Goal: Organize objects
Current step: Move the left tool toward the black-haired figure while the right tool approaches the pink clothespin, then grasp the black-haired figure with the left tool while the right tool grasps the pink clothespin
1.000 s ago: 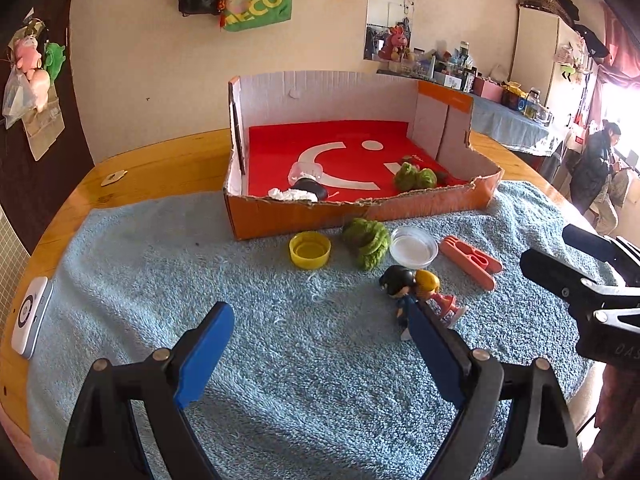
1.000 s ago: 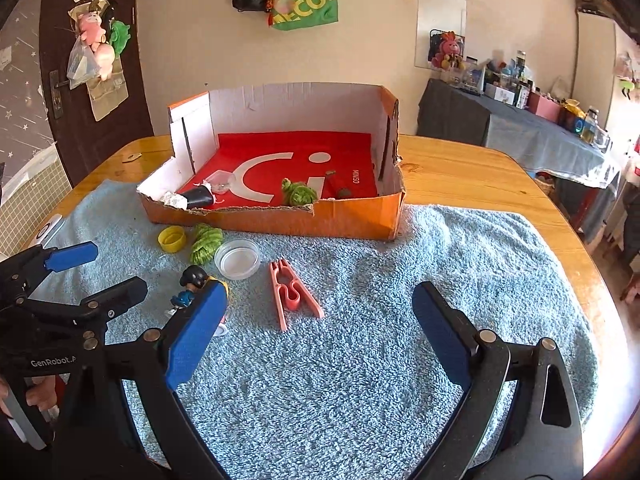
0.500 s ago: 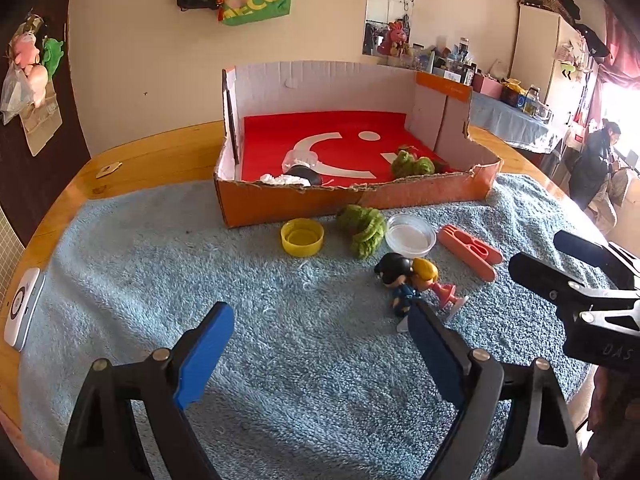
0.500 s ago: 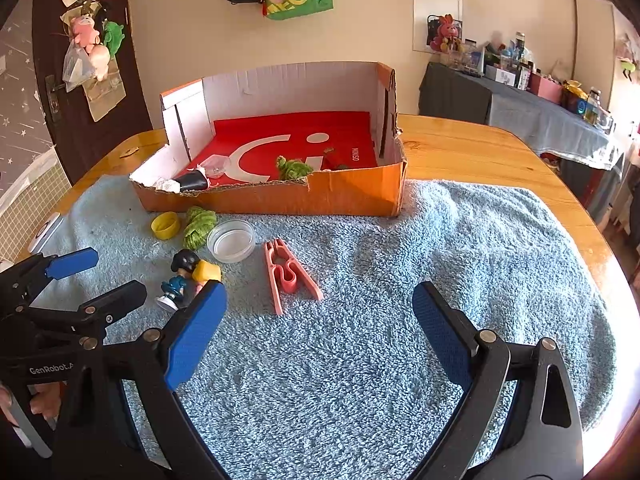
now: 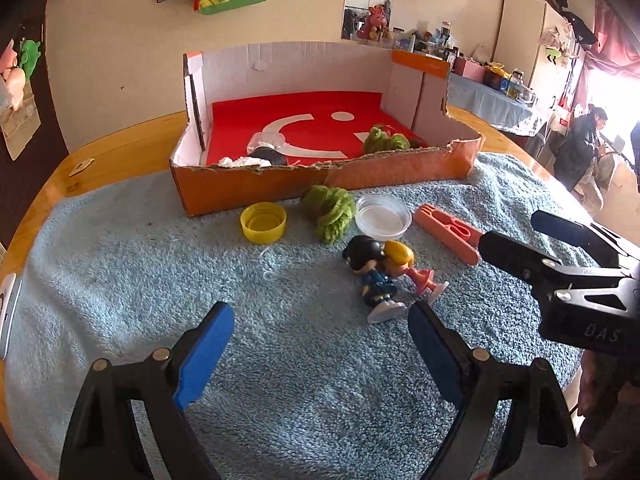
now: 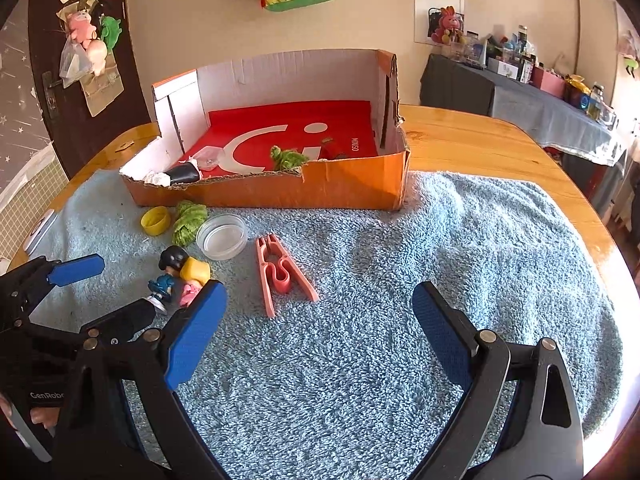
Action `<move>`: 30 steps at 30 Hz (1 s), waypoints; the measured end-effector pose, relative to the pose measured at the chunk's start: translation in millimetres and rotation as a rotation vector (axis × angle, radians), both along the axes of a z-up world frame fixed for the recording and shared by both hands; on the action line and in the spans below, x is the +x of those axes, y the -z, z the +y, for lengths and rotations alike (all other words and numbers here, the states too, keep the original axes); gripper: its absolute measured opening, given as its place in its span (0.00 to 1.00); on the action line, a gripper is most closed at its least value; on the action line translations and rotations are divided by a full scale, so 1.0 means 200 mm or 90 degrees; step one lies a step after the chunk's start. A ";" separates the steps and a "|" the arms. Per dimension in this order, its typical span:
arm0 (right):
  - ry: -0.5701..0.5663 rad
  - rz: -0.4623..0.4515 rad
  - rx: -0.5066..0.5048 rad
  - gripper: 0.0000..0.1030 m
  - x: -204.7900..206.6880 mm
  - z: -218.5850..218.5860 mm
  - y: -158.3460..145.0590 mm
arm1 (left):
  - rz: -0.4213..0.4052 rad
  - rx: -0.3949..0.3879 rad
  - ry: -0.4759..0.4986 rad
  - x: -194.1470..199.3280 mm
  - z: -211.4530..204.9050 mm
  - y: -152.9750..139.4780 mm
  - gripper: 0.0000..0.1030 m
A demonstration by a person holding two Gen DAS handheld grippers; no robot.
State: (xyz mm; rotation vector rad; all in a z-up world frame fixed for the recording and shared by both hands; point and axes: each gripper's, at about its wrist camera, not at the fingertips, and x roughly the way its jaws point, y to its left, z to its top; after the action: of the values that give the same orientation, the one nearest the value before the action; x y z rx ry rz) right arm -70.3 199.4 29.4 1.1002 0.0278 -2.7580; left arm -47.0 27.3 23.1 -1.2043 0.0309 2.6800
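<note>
Now both my grippers hover spread over the blue towel on the desk.

My left gripper (image 5: 320,340) has its fingers apart and empty, just short of the toy figures (image 5: 380,268) lying on the towel (image 5: 120,280); my right gripper (image 6: 320,320) (fingers wide too) faces the pink clip (image 6: 280,272). Yellow cap (image 5: 263,223), green yarn (image 5: 330,212) and clear lid (image 5: 383,222) sit just before the orange box (image 5: 320,184).

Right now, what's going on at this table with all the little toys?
A person is tidying small things into a cardboard box, with a two-finger tool in each hand. Both tools, left and right, are open and hold nothing. Two doll figures, a yellow cap, green yarn, a clear dish and a pink clothespin lie on the blue towel.
</note>
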 end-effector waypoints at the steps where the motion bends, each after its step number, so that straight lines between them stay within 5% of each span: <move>1: 0.000 -0.001 -0.001 0.92 0.00 0.00 0.00 | -0.002 -0.002 0.004 0.00 0.01 0.00 0.88; 12: -0.027 -0.027 0.029 0.92 -0.08 -0.02 0.05 | -0.017 -0.030 -0.037 -0.09 -0.08 0.01 0.88; 23: -0.091 -0.088 0.057 0.92 -0.23 -0.07 0.10 | -0.039 -0.006 -0.001 -0.15 -0.05 0.01 0.81; 30: -0.127 -0.085 0.064 0.66 -0.25 -0.11 0.09 | -0.027 -0.017 0.021 -0.15 -0.01 0.01 0.65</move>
State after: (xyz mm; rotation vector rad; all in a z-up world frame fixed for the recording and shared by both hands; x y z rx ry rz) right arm -120.9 177.2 11.1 1.2325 0.2481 -2.5268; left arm -76.7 25.3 20.9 -1.2563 0.0807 2.6338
